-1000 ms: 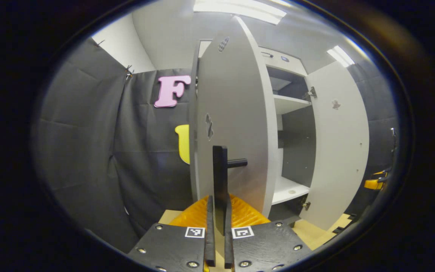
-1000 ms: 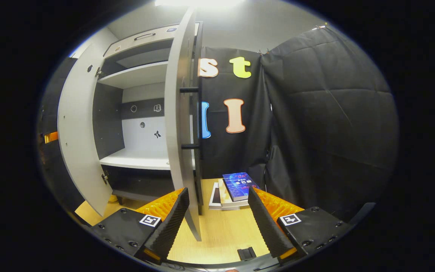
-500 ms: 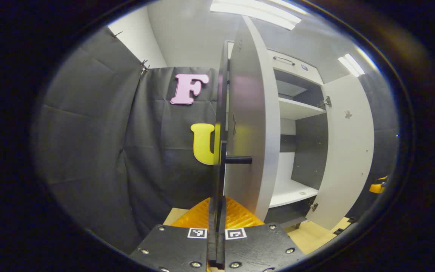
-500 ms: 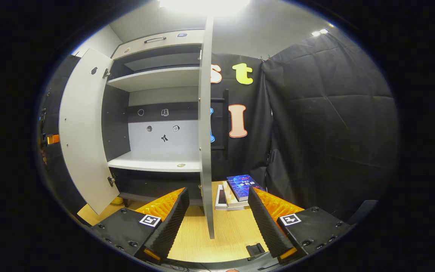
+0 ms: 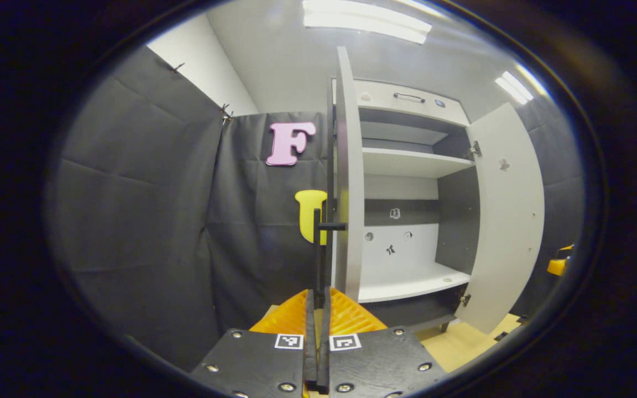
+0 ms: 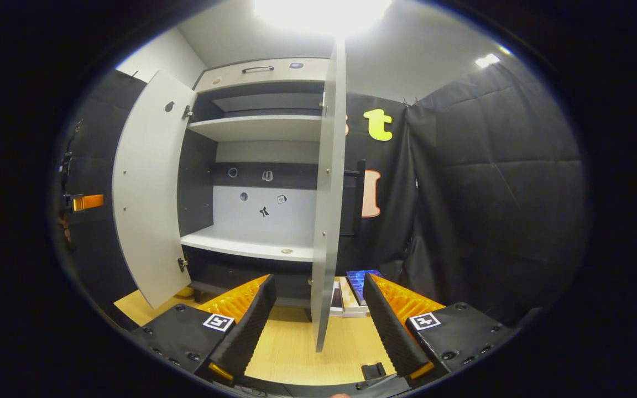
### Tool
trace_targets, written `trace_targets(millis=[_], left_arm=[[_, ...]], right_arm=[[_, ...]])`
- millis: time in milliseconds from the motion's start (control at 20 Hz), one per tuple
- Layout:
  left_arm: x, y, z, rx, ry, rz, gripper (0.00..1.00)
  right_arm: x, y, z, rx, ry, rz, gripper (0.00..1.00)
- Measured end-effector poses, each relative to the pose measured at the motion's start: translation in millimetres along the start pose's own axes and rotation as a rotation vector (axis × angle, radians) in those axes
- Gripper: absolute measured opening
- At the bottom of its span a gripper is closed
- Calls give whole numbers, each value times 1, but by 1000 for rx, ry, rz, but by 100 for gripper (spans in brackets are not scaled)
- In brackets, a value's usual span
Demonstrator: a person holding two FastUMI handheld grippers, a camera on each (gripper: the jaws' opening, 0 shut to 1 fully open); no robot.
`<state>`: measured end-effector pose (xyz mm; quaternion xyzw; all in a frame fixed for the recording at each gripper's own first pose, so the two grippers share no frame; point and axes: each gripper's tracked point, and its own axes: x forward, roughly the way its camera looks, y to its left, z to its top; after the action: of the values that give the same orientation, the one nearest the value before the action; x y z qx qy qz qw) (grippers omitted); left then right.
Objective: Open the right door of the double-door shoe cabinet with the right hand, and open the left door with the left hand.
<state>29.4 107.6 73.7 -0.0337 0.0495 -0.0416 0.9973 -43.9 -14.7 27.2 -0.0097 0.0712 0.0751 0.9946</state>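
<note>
Now, left gripper [image 5: 317, 337]: fingers clamped on the left grey door's [image 5: 348, 177] thin black bar handle [image 5: 318, 260].
Right gripper [image 6: 318, 326]: fingers apart, straddling the right grey door's [image 6: 327, 210] edge.

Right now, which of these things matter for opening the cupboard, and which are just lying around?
Job: left door, its handle in the left tool; right door; right tool.
Lying about: books; stickers inside.

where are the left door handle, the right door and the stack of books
left door handle [image 5: 318, 249], left gripper view, on its vertical bar.
right door [image 6: 327, 188], right gripper view, on its inner face.
stack of books [image 6: 351, 287], right gripper view, on the top cover.
</note>
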Motion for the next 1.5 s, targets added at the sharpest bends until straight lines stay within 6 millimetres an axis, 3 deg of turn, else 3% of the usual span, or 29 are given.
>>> trace_targets(millis=[150, 300, 400, 450, 650, 750, 900, 1200, 1250, 1350, 1400, 1500], left_arm=[[-34, -13, -8, 48, 11, 20, 5], [-63, -29, -15, 77, 5, 24, 0], [-78, -39, -21, 78, 8, 22, 2], [-86, -44, -25, 74, 12, 21, 2], [-112, -57, -43, 55, 29, 22, 2], [-122, -62, -49, 52, 36, 23, 2], [-134, -66, -62, 42, 56, 30, 2], [-142, -63, -78, 69, 77, 55, 0], [-142, -64, -77, 74, 71, 55, 2], [-138, -64, -76, 76, 55, 60, 18], [-137, -63, -76, 74, 50, 66, 20], [-135, -64, -78, 70, 47, 68, 42]], right_arm=[[-8, 8, 0, 19, -21, 38, 99], [-17, 11, -5, 13, -19, 57, 99], [-24, 14, -6, 22, -22, 72, 94], [-27, 15, -6, 26, -27, 76, 99], [-36, 14, -5, 24, -51, 62, 99], [-40, 18, -7, 34, -53, 74, 94], [-44, 21, -11, 23, -49, 80, 99], [-45, 32, -15, 40, -53, 95, 94], [-44, 33, -15, 41, -54, 96, 94], [-42, 36, -15, 42, -52, 99, 99], [-41, 38, -16, 43, -51, 102, 99], [-39, 40, -16, 43, -48, 105, 99]])
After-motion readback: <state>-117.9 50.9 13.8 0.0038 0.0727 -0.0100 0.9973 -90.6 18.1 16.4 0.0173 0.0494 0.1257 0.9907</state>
